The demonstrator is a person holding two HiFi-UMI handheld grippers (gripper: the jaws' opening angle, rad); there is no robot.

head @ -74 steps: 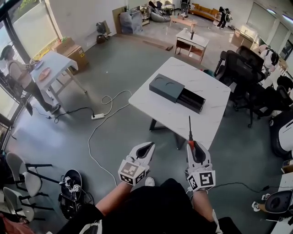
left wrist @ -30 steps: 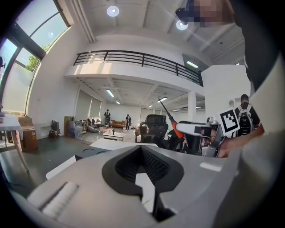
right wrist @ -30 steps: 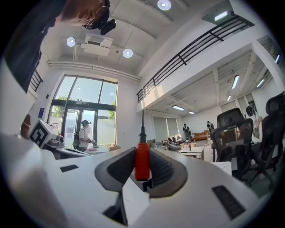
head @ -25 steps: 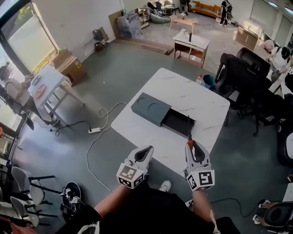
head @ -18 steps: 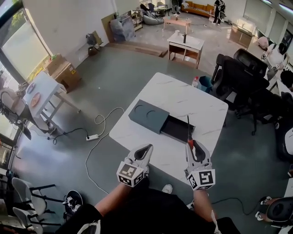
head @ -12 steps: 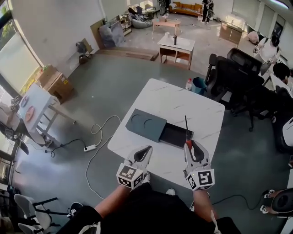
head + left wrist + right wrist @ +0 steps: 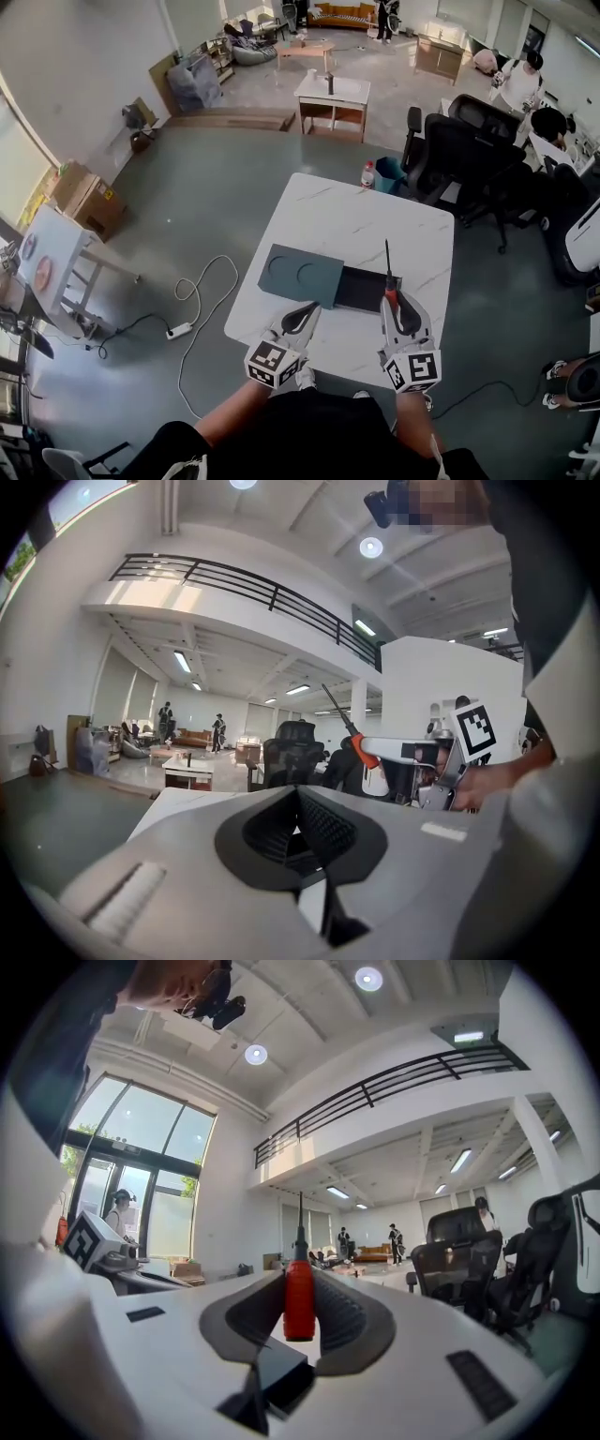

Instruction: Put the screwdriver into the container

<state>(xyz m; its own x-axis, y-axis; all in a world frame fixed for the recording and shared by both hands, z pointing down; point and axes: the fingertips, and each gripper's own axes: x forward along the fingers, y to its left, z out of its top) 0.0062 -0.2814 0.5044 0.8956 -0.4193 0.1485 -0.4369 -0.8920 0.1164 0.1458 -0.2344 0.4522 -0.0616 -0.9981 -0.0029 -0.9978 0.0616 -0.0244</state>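
Observation:
The dark grey container (image 7: 300, 275) lies on the white marble table (image 7: 347, 220), its drawer (image 7: 364, 288) pulled out to the right. My right gripper (image 7: 400, 309) hangs over the table's near edge, shut on a screwdriver (image 7: 387, 272). Its red handle (image 7: 299, 1302) sits between the pads and the black shaft points up and away over the drawer. My left gripper (image 7: 302, 319) hovers beside it, near the container's front, shut with nothing in it (image 7: 300, 794). The left gripper view catches the screwdriver (image 7: 361, 749) at its right.
Black office chairs (image 7: 450, 150) crowd the table's far right. A blue bin and a bottle (image 7: 380, 173) stand at the far end. A white cable and power strip (image 7: 178, 330) lie on the floor at left. People stand at the far right (image 7: 520, 84).
The table and container have drawn nearer and now lie under both grippers. Both grippers keep their pose, with the screwdriver still held in the right one.

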